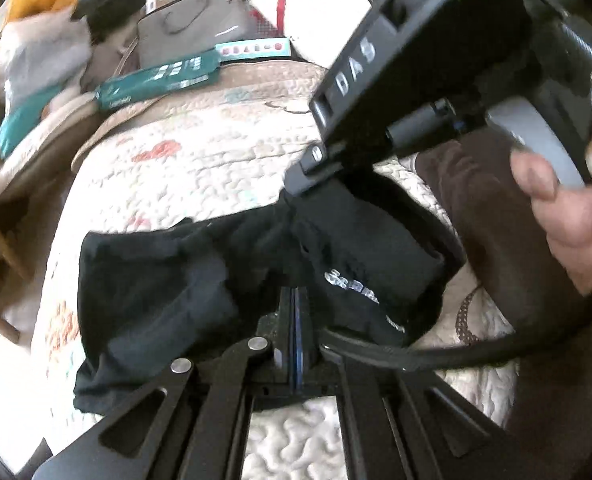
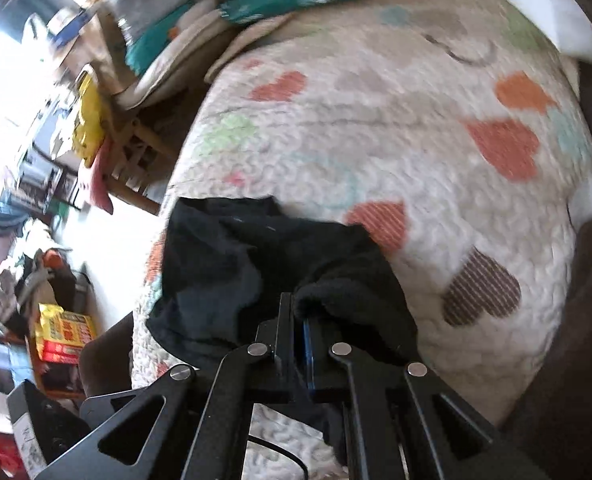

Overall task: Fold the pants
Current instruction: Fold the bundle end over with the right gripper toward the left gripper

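Observation:
Black pants [image 1: 168,280] with a white logo lie bunched on a quilted bedspread [image 1: 200,152] with heart shapes. My left gripper [image 1: 296,300] is shut on a fold of the black pants at its near edge. In the left wrist view my right gripper [image 1: 299,184] reaches in from the upper right and pinches the pants' top edge, held by a bare hand [image 1: 567,216]. In the right wrist view my right gripper [image 2: 301,308] is shut on the black pants [image 2: 232,264], which hang toward the bed's left edge.
A teal package [image 1: 156,80], a grey bag [image 1: 192,28] and piled cloth lie at the bed's far end. A brown cushion [image 1: 487,216] lies at right. A wooden chair [image 2: 136,160] and floor clutter stand left of the bed. A black cable [image 1: 455,352] curves by my left gripper.

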`<action>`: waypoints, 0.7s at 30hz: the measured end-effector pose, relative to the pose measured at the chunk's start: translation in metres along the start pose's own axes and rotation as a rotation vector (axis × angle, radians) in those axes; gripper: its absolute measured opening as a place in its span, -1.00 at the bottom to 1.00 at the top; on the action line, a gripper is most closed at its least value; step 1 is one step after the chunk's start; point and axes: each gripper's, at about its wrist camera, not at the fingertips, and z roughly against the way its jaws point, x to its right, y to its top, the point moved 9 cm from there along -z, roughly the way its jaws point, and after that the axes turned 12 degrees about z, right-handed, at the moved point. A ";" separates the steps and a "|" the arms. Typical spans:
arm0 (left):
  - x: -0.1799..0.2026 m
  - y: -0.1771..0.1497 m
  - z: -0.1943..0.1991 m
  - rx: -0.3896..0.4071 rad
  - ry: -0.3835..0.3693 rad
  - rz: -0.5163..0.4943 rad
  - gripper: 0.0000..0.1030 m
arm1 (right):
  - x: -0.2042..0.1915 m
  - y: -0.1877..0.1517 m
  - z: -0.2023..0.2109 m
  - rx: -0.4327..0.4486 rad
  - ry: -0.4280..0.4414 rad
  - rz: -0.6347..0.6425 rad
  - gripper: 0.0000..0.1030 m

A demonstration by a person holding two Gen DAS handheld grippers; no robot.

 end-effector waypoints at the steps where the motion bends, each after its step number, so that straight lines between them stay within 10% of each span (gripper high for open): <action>1: -0.002 -0.004 0.003 -0.007 -0.014 0.006 -1.00 | -0.007 0.004 0.000 -0.004 -0.008 0.017 -0.91; 9: -0.045 -0.009 0.014 -0.027 -0.019 0.102 -0.71 | 0.014 0.000 -0.003 -0.031 -0.165 0.032 -0.82; 11: -0.053 -0.004 0.012 -0.033 -0.021 0.133 -0.69 | 0.033 -0.009 0.005 0.004 -0.209 -0.024 -0.45; 13: -0.056 0.009 0.008 -0.036 -0.026 0.152 -0.63 | 0.057 -0.026 0.021 0.085 -0.200 -0.148 0.38; 16: -0.048 0.031 -0.005 -0.057 -0.050 0.163 -0.25 | 0.081 -0.066 0.043 0.224 -0.203 -0.316 0.44; 21: -0.002 0.063 -0.048 -0.125 -0.081 0.061 -0.16 | 0.080 -0.137 0.016 0.277 -0.149 -0.534 0.44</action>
